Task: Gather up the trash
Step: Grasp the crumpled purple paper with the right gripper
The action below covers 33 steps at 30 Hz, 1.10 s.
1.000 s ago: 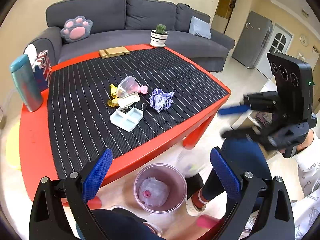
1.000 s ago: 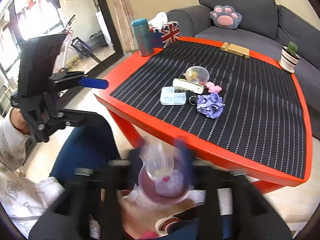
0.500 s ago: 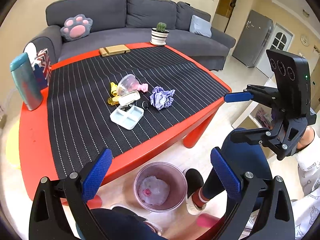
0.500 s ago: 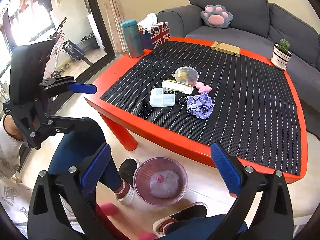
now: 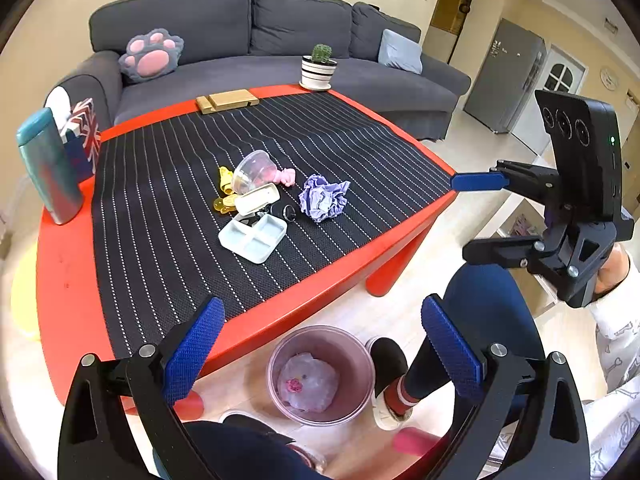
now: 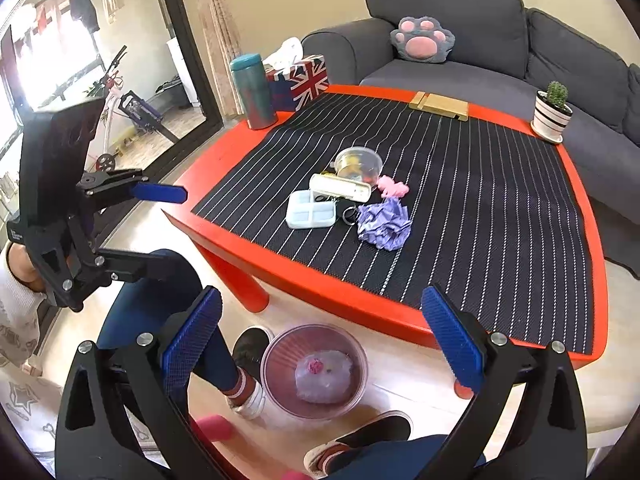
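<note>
Trash sits in a small cluster near the middle of the red table (image 5: pixel 64 280), on its striped black mat (image 5: pixel 160 240). From left to right in the left wrist view: yellow scraps (image 5: pixel 224 184), a tipped clear plastic cup (image 5: pixel 252 170), a white divided tray (image 5: pixel 253 238) nearer the table's front edge, a pink scrap (image 5: pixel 285 176), and a crumpled purple paper ball (image 5: pixel 324 198). On the floor below the front edge stands a pink bin (image 5: pixel 320 376) with a wad inside.

Both grippers hang over the bin, pointing downward, so the cluster lies ahead of and above them. The left gripper (image 5: pixel 320 354) has its jaws wide apart and empty. The right gripper (image 6: pixel 320 344) is also spread wide with nothing between the pads. The paper ball looks nearest the right gripper; the tray, whose long side runs roughly along the table edge, looks nearer the left.
</note>
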Each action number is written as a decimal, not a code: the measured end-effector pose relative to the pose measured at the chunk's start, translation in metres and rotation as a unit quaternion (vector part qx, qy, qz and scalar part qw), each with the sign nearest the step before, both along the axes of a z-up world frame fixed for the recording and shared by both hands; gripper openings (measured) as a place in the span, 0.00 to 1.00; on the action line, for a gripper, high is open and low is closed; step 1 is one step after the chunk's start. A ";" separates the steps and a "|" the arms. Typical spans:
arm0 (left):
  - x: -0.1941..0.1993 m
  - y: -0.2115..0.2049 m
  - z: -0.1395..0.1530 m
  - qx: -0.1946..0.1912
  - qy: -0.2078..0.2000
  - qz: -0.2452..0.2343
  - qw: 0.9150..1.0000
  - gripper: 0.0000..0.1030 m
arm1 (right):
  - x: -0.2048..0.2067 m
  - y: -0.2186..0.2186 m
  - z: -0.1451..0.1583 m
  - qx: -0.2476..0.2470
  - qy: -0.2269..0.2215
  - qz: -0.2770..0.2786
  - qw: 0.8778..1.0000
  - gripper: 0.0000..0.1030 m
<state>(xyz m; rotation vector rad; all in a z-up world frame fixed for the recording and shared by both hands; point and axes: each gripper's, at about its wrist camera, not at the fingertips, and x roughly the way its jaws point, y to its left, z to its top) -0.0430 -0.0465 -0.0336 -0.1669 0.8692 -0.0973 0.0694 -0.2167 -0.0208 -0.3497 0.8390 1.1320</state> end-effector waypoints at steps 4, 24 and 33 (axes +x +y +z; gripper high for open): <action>0.005 0.006 0.002 -0.002 -0.001 0.003 1.000 0.92 | 0.008 0.004 0.006 0.000 -0.003 -0.001 1.000 0.95; 0.021 0.026 0.002 -0.004 0.001 0.018 1.000 0.92 | 0.063 0.069 -0.017 -0.079 -0.028 0.052 0.995 0.95; 0.023 0.030 -0.002 -0.006 0.005 0.023 1.000 0.92 | 0.078 0.098 -0.041 -0.111 -0.018 0.084 0.990 0.95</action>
